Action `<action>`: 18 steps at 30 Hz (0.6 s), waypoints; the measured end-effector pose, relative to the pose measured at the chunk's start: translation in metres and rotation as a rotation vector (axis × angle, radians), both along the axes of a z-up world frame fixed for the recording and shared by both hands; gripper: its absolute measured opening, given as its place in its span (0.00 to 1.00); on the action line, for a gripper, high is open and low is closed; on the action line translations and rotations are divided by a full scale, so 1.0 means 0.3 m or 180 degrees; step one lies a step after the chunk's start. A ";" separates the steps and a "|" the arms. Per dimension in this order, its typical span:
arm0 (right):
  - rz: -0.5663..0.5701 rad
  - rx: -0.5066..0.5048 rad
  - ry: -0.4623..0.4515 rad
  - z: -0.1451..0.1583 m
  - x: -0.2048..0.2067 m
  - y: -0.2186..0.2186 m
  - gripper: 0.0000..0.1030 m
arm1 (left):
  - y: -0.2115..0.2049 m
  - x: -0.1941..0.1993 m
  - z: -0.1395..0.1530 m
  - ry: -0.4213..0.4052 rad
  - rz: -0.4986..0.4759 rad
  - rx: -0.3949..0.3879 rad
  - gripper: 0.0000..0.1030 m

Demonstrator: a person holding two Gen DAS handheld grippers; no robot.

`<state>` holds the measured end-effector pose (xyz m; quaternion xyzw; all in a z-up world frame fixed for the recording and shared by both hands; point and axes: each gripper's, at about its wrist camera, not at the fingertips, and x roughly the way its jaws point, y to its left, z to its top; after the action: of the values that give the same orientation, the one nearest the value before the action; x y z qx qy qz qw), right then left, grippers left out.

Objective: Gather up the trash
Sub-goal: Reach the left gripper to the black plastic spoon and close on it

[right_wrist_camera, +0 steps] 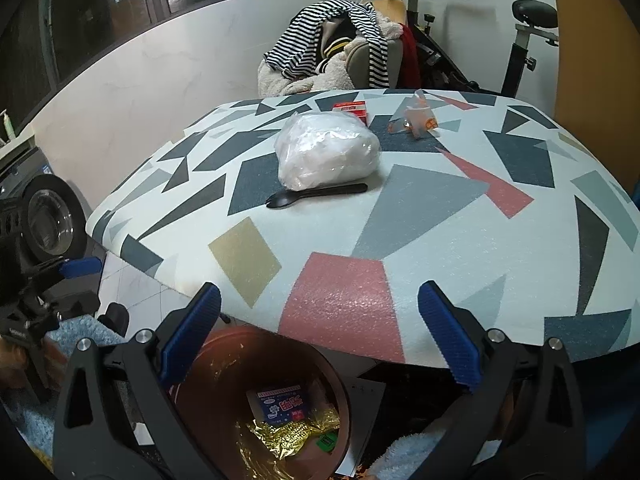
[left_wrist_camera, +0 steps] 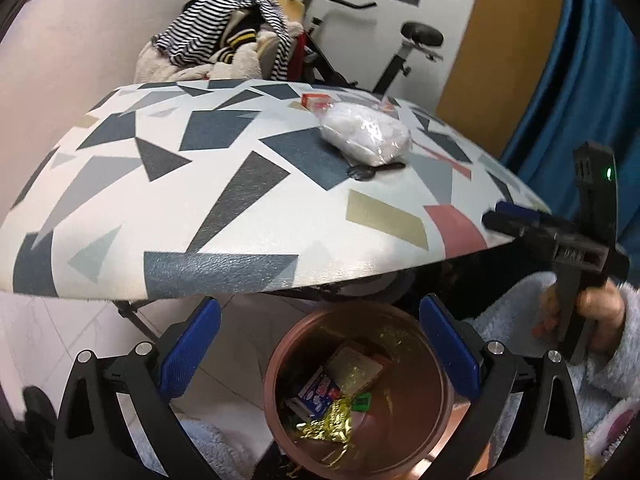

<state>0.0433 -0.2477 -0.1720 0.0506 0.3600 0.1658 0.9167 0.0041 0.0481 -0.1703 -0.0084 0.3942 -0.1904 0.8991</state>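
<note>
While both the left gripper and right gripper are held wide open and empty above the bin, a between-pickups step is judged; the near black spoon should be reached next.

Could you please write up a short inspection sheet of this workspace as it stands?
Surface: table with a geometric-patterned cover, mostly bare.
Job's things: clear bag of white stuff, black spoon lying against its near side, red box behind it, crumpled clear wrapper to the right; copper bin below the near edge, holding a blue-and-white packet and gold foil.
Clutter: nothing seen beyond the trash.
Grippers: left gripper and right gripper, jaws open and empty, above the bin.
Cables: nothing seen.
Surroundings: pile of clothes, exercise bike, washing machine, blue curtain.
</note>
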 end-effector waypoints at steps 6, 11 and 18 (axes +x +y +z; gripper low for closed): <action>-0.0069 0.0178 0.0064 0.025 0.038 -0.047 0.94 | -0.071 0.079 0.042 0.0033 -0.0182 -0.0056 0.94; 0.0001 0.0229 0.0243 0.045 0.095 -0.076 0.94 | -0.187 0.213 0.049 0.0144 -0.0464 -0.0084 0.74; -0.0160 0.0094 0.0399 0.059 0.146 -0.135 0.94 | -0.352 0.429 -0.014 0.0336 -0.0828 0.0141 0.51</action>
<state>0.0871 -0.2881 -0.1543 0.0834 0.4128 0.1445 0.8954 0.1329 -0.0575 -0.1745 0.0527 0.4428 -0.2959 0.8448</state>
